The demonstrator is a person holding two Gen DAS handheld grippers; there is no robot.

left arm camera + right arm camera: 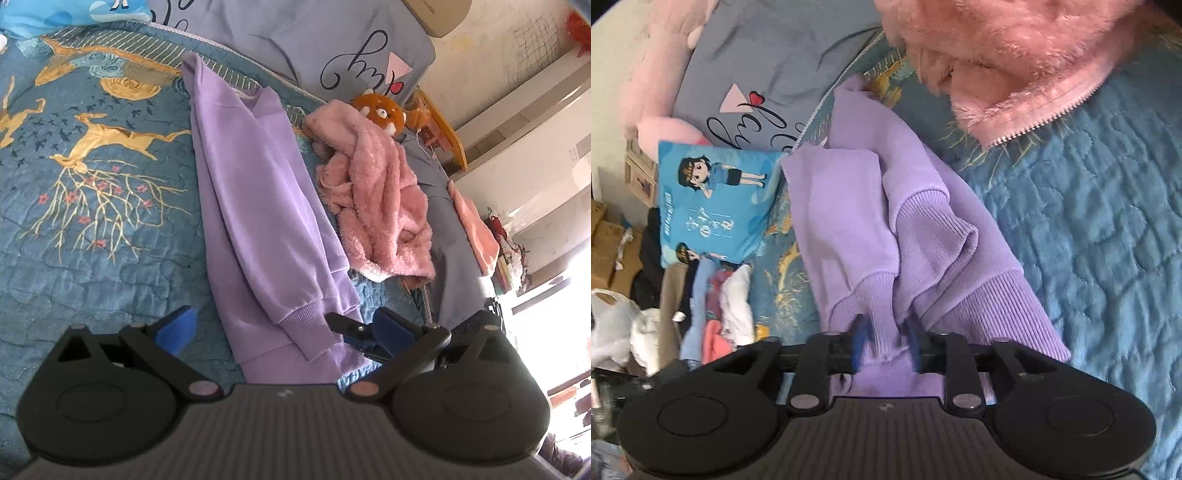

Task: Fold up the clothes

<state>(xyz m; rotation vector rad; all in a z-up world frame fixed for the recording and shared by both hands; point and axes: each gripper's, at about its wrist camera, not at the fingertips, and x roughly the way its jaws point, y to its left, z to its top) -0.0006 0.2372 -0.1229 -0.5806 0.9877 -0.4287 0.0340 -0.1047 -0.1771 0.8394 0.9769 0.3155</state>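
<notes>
A purple sweatshirt (258, 206) lies folded lengthwise on the blue quilted bedspread (92, 240), sleeves laid along its body. My left gripper (286, 326) is open wide, its blue pads either side of the ribbed hem and a cuff, touching neither. The right gripper (354, 330) reaches in at the hem's right corner. In the right wrist view the sweatshirt (849, 221) fills the middle, and the right gripper (885, 339) has its blurred blue pads partly apart with bunched ribbed hem between them, loosely and not pinched.
A fluffy pink zip jacket (380, 206) lies crumpled right of the sweatshirt, also top right (997, 66). Behind are a grey pillow (332, 44), an orange plush toy (380, 109) and white cabinets (535, 147). A blue cartoon cushion (713, 199) and a clothes pile (716, 314) sit left.
</notes>
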